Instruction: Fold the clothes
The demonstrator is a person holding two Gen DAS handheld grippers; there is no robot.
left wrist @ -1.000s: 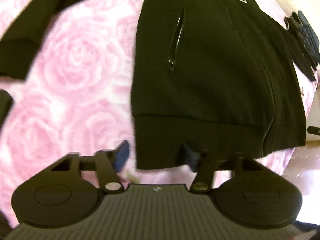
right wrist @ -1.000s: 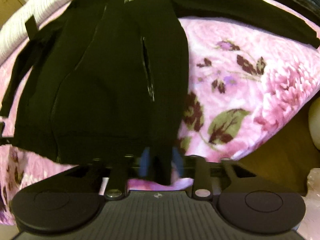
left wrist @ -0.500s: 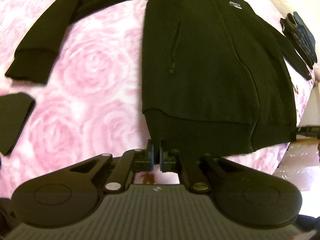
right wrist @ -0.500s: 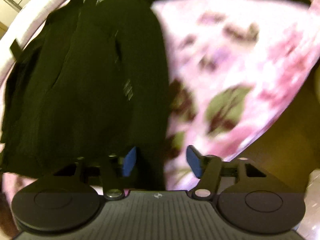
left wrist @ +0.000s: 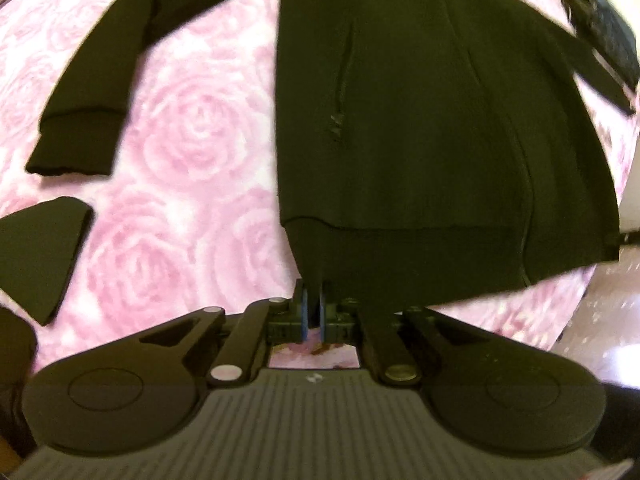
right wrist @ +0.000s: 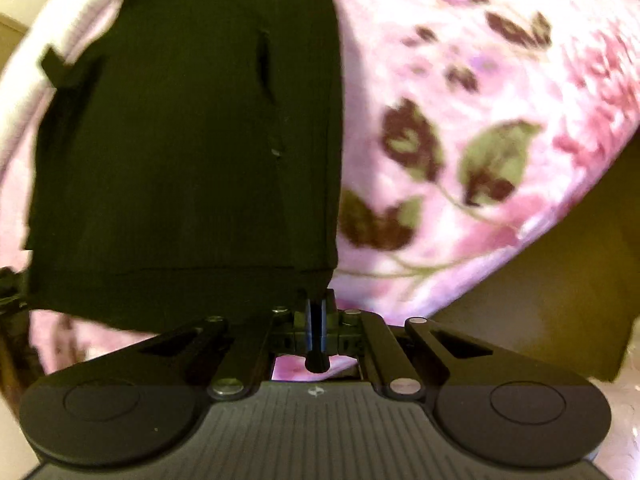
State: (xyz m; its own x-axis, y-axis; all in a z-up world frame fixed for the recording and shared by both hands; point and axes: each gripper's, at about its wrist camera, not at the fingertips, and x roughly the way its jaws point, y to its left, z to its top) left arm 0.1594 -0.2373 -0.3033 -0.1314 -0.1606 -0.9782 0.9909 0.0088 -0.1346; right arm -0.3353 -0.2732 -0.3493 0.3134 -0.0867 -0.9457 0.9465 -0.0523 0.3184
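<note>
Downward, both hand-held grippers, left (left wrist: 313,312), right (right wrist: 318,322), clamping jacket (left wrist: 420,120) hem

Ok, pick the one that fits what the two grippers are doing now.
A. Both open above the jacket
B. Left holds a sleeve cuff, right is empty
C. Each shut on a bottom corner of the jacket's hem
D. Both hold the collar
C: the left gripper and the right gripper each pinch black hem fabric of the jacket at a bottom corner.

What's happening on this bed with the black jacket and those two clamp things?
A person is folding a black zip jacket laid flat on a pink flowered bedspread, working a handheld clamp in each hand. The left gripper is pinched shut on one bottom corner of the hem, and the right gripper has just closed on the other. No fold is made yet.
</note>
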